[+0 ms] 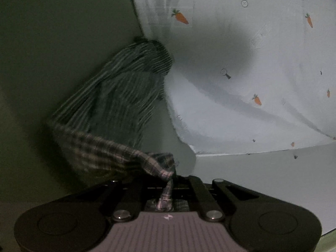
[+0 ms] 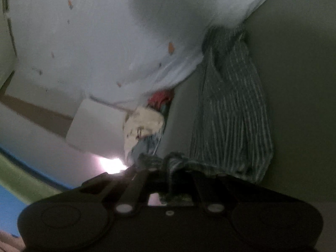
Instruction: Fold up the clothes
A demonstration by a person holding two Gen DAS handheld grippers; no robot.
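The left gripper point(image 1: 168, 180) has its jaws closed tight on a bunched corner of a dark green and white striped cloth garment point(image 1: 117, 96), whose edge near the jaws shows a checked weave with pinkish threads. From that pinch the fabric hangs and stretches away toward a pale sheet printed with small orange carrots point(image 1: 252, 63), and its far end is gathered against the sheet's edge. In the right wrist view, the right gripper point(image 2: 170, 180) likewise has its jaws clamped on a twisted fold of the same striped garment point(image 2: 231, 113), which drapes to the right of the jaws and rises to a knot-like bunch beside the carrot-print sheet point(image 2: 94, 31). Left of the garment lies a crumpled heap of other clothes in cream, blue and red point(image 2: 147, 124), next to a white box-like block point(image 2: 94, 124). Both views are dim and blurred, with a plain greenish background point(image 1: 63, 42) behind the cloth.
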